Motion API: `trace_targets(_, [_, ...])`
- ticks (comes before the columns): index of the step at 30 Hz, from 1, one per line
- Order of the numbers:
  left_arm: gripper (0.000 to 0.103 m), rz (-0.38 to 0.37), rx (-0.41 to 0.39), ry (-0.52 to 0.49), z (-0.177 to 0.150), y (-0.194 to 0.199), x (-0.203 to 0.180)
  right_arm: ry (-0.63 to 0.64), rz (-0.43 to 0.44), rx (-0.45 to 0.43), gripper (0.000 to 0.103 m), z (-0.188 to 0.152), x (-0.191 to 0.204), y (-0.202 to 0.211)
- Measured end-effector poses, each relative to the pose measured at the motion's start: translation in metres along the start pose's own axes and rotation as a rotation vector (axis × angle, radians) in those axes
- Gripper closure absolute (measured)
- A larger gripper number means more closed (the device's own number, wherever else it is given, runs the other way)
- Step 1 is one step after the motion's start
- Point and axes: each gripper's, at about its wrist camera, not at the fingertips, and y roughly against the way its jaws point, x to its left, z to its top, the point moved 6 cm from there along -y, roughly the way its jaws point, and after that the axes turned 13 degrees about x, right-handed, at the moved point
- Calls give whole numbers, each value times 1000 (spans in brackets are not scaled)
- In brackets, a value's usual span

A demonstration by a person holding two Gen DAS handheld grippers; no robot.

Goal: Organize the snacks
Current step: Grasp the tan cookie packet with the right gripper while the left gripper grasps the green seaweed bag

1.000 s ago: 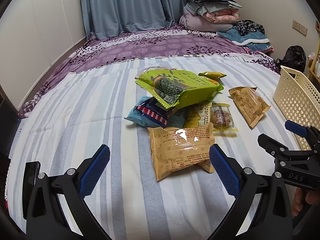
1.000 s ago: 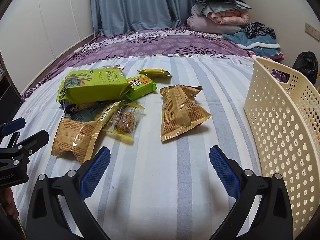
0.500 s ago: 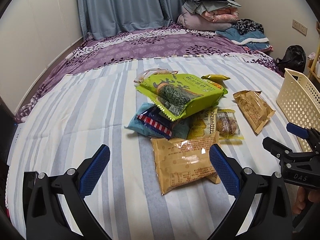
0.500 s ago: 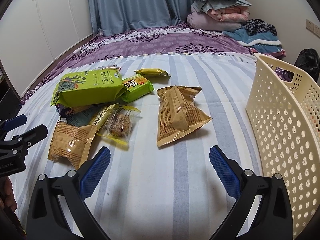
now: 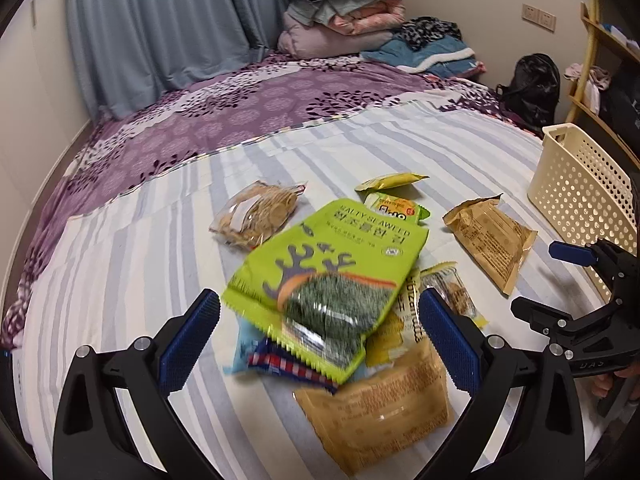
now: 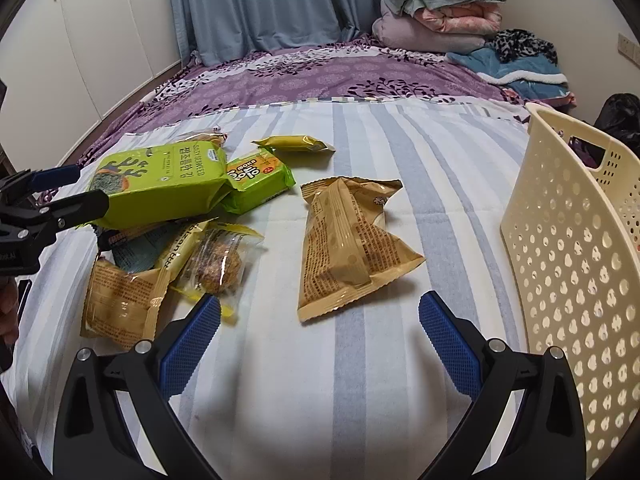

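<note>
Snack packs lie in a heap on the striped bedsheet. My left gripper (image 5: 320, 336) is open and hovers low over the heap, its blue pads on either side of the green seaweed pack (image 5: 328, 272), not touching it. Under that pack lie a blue pack (image 5: 248, 348) and a tan pack (image 5: 380, 408). My right gripper (image 6: 320, 336) is open just short of a separate tan pack (image 6: 348, 244), with nothing between its pads. A cream perforated basket (image 6: 580, 260) stands to the right of it. The left gripper (image 6: 76, 188) shows at the left edge.
A small green pack (image 6: 256, 180), a yellow bar (image 6: 296, 144), a wrapped cookie (image 6: 220, 268) and a clear cracker bag (image 5: 256, 212) lie around the heap. Folded bedding (image 5: 344, 12) is stacked at the far wall. A black bag (image 5: 528, 84) sits by a shelf.
My left gripper has moved forward and down over the heap, so the seaweed pack now sits between its pads. My right gripper has come closer to the separate tan pack. Both stay open.
</note>
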Motion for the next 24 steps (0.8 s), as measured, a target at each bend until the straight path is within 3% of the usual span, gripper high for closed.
trace_targets(8, [2,-23,27,-141,24,-21,-5,6,-13,13,5,21,-3,-11])
trace_targets(14, [2,-78,59,-147,35,-30,-5,10,-46,20,5,36,-3,-22])
trace_targets(20, [2,-71,63,-225,36,-29,-13,13,-96,12,5,43,-12,-23])
trace_targets(24, [2,-69,65,-265,42,-29,-14,-33,-59,-9,5,52,-25,-20])
